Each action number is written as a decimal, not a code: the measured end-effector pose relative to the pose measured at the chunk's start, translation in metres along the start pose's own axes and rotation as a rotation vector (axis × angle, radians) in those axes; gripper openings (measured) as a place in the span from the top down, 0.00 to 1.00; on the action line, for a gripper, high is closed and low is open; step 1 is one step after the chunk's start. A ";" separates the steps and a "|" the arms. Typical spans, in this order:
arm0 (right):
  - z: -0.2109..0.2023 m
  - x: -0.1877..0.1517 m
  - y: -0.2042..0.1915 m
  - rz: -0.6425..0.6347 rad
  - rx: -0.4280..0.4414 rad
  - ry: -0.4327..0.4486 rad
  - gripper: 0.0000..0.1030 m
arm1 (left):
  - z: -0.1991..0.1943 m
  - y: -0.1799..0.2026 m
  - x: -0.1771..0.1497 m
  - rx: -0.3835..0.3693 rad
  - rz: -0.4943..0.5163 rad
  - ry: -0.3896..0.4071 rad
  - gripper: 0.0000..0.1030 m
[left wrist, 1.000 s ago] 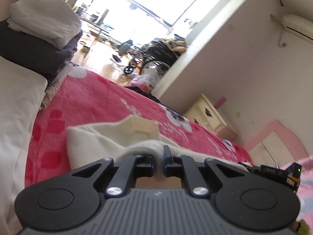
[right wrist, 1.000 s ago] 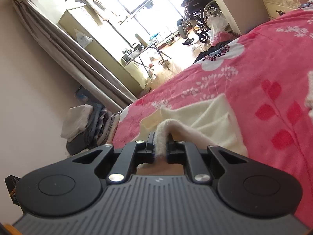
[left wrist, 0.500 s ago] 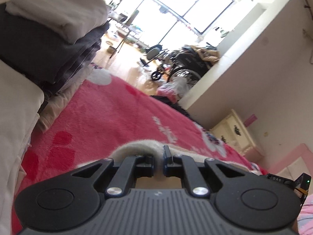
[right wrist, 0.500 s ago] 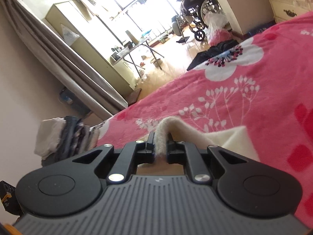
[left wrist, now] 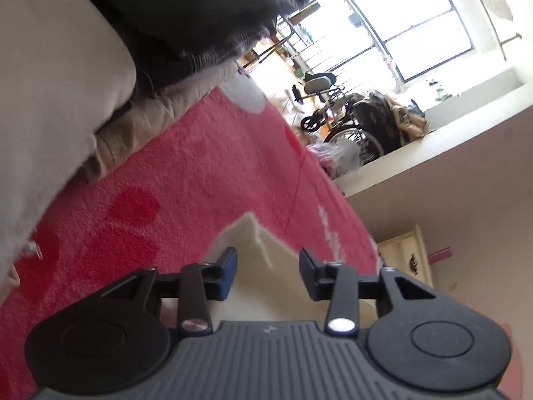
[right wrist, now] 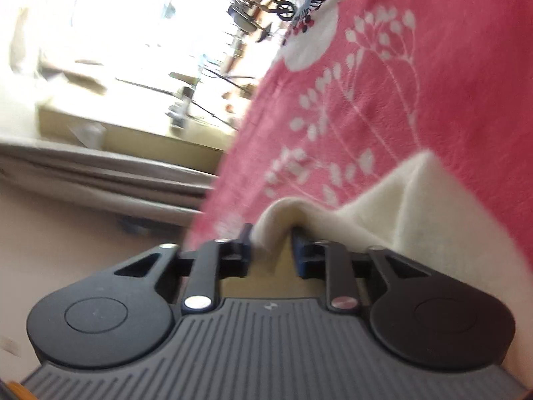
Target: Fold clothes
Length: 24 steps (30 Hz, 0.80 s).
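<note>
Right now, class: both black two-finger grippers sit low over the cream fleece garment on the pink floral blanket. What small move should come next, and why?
Probably draw both grippers back clear of the cream fleece garment. The left gripper and right gripper have just been opening; the fold lies loose between their jaws on the pink floral blanket, apparently released.

No readable text, label, brand name, number or sign shows in either wrist view at this moment.

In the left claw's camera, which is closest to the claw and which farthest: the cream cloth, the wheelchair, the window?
1. Cream cloth, lying between the fingers of the left claw.
2. Wheelchair, beyond the bed, upper right.
3. Window, behind it, top.
</note>
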State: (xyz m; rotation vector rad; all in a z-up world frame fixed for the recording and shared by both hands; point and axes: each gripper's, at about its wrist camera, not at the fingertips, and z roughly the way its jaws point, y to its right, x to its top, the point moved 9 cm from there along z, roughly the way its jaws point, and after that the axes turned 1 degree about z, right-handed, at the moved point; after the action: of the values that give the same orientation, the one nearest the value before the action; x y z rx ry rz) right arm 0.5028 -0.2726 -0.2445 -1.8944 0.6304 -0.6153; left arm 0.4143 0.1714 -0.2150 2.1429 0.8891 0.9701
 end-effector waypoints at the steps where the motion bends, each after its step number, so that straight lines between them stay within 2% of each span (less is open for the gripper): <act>1: -0.003 0.003 -0.002 0.038 0.049 0.011 0.53 | -0.002 -0.001 0.002 -0.007 -0.011 0.008 0.56; 2: -0.006 0.007 -0.003 0.076 0.099 0.029 0.42 | -0.004 -0.001 0.005 -0.012 -0.018 0.018 0.55; 4: -0.018 0.017 -0.007 0.142 0.184 0.089 0.31 | -0.009 -0.001 0.007 -0.014 -0.018 0.038 0.54; 5: -0.025 0.022 -0.008 0.152 0.196 0.125 0.28 | -0.012 0.000 0.006 -0.017 -0.014 0.039 0.54; 8: -0.047 0.026 -0.005 0.163 0.196 0.171 0.25 | -0.027 0.013 -0.004 -0.043 0.036 0.010 0.53; 9: -0.056 0.023 -0.005 0.163 0.198 0.163 0.24 | -0.036 0.022 -0.011 -0.058 0.075 -0.011 0.53; 11: -0.080 0.007 -0.007 0.145 0.207 0.120 0.24 | -0.055 0.039 -0.027 -0.090 0.153 -0.059 0.46; 14: -0.126 -0.027 -0.009 0.108 0.210 0.052 0.24 | -0.088 0.056 -0.064 -0.132 0.240 -0.184 0.42; 16: -0.159 -0.056 -0.005 0.095 0.196 0.023 0.22 | -0.108 0.052 -0.091 -0.133 0.259 -0.272 0.41; 19: -0.208 -0.097 0.024 0.124 0.129 0.014 0.21 | -0.132 0.033 -0.138 -0.076 0.277 -0.387 0.41; 22: -0.232 -0.130 0.064 0.155 0.018 0.021 0.20 | -0.145 0.004 -0.174 -0.025 0.270 -0.429 0.36; 24: -0.231 -0.146 0.087 0.164 -0.044 0.013 0.20 | -0.142 -0.016 -0.184 0.018 0.259 -0.416 0.36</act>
State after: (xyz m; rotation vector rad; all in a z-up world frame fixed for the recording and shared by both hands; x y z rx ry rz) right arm 0.2295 -0.3580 -0.2604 -1.8588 0.8049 -0.5123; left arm 0.2023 0.0749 -0.2211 2.3930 0.4280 0.5949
